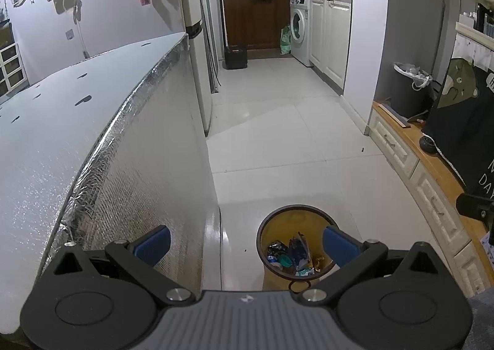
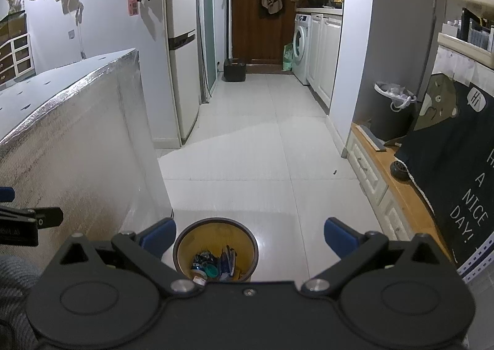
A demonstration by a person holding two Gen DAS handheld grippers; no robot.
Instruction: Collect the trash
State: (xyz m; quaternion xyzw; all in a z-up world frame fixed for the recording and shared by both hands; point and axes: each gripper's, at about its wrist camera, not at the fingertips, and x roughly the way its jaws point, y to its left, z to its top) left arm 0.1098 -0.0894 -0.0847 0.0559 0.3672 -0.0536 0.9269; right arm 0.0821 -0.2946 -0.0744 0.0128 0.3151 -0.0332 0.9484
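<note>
Left wrist view has the left gripper [image 1: 246, 243] with its 2 blue fingers [image 1: 154, 243] spread wide and nothing between them; below, toward 5 o'clock, stands the yellow waste bin [image 1: 271, 226] on the floor, already holding crumpled wrappers [image 1: 295, 252]. In the right wrist view the right gripper [image 2: 250, 237] is likewise spread and empty, with the same bin [image 2: 216, 226] just under it at about 7 o'clock and its wrappers [image 2: 216, 262] in the bottom.

My reading is that a drop into the bin is done or nearly so, and both tools are free. The next move calls for finding another piece of litter, and none is plain from here. Only a tiny dark speck [image 1: 362, 149] lies on the tiles at 2 o'clock, too small to identify.

The floor [image 1: 278, 133] is pale glossy tile. At 9 o'clock rises a foil-wrapped block [image 1: 123, 164], its top scattered with dark marks. A fridge [image 2: 182, 56] stands at 11 o'clock, a brown door [image 2: 256, 10] at 12, a washing machine [image 2: 301, 44] by white cabinets, and a low wooden-topped drawer unit [image 2: 401, 189] at 3 o'clock carrying a second bagged bin [image 2: 390, 103].
</note>
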